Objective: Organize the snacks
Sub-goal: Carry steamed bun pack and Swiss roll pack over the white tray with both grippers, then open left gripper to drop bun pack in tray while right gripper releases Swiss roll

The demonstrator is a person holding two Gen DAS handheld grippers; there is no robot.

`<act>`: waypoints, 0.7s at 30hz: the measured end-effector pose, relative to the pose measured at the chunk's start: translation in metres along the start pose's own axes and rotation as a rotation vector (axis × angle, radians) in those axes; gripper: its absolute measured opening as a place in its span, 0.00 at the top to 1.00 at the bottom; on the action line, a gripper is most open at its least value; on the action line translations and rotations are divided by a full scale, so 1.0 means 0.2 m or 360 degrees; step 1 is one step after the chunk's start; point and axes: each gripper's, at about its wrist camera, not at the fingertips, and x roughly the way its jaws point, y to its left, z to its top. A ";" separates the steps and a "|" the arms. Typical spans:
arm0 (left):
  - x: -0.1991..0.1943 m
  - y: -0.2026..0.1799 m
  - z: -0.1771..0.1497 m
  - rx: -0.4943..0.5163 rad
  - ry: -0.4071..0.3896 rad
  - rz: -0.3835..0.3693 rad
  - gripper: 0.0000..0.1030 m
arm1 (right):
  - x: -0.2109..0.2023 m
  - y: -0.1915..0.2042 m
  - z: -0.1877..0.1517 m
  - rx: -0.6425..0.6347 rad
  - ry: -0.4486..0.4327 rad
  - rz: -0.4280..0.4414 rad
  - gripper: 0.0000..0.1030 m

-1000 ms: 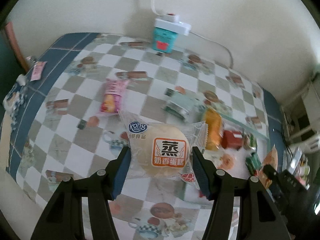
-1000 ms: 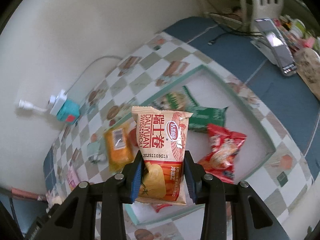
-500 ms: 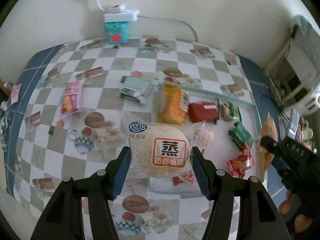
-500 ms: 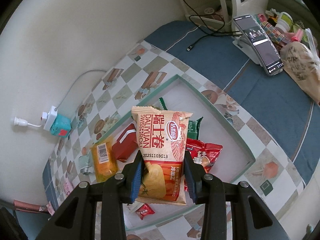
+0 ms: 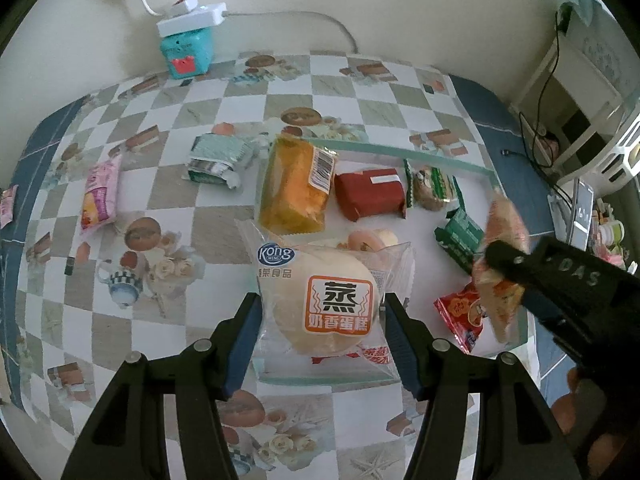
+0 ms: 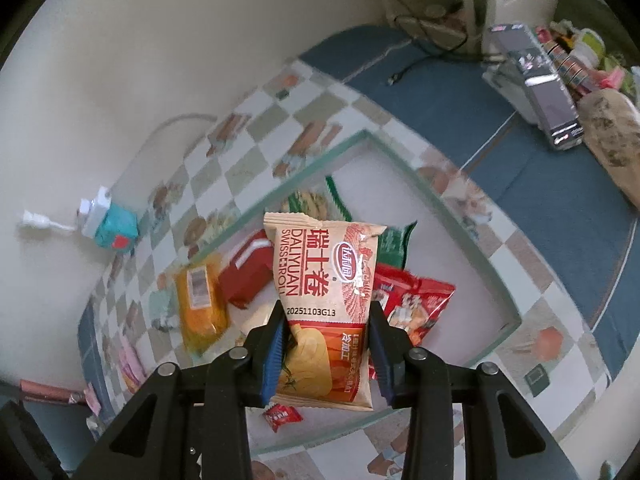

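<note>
My left gripper (image 5: 322, 312) is shut on a clear-wrapped steamed cake (image 5: 328, 304) and holds it above the near edge of a glass tray (image 5: 452, 160). My right gripper (image 6: 327, 324) is shut on an orange Swiss roll packet (image 6: 320, 292) above the same tray (image 6: 472, 236); it shows at the right of the left wrist view (image 5: 504, 264). In the tray lie an orange cake pack (image 5: 296, 188), a red pack (image 5: 368, 196), green packs (image 5: 456, 236) and a red bag (image 6: 412, 300).
On the checked tablecloth outside the tray lie a pale green pack (image 5: 218, 160) and a pink pack (image 5: 98, 192). A teal box with a power strip (image 5: 188, 44) stands at the wall. A phone (image 6: 540, 96) and clutter sit on the blue cloth to the right.
Both grippers have moved over the tray with their snacks still held. The left view has swung right and lower toward the tray; the right gripper has come closer to it.
</note>
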 end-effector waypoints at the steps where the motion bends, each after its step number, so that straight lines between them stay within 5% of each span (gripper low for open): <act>1: 0.01 0.00 0.00 0.0005 0.0006 0.0001 0.39 | 0.02 0.00 0.00 -0.0010 0.0016 -0.0008 0.60; 21: 0.15 -0.07 -0.02 0.0090 0.0086 0.0024 0.39 | 0.12 0.04 -0.03 -0.0071 0.0110 -0.0040 0.59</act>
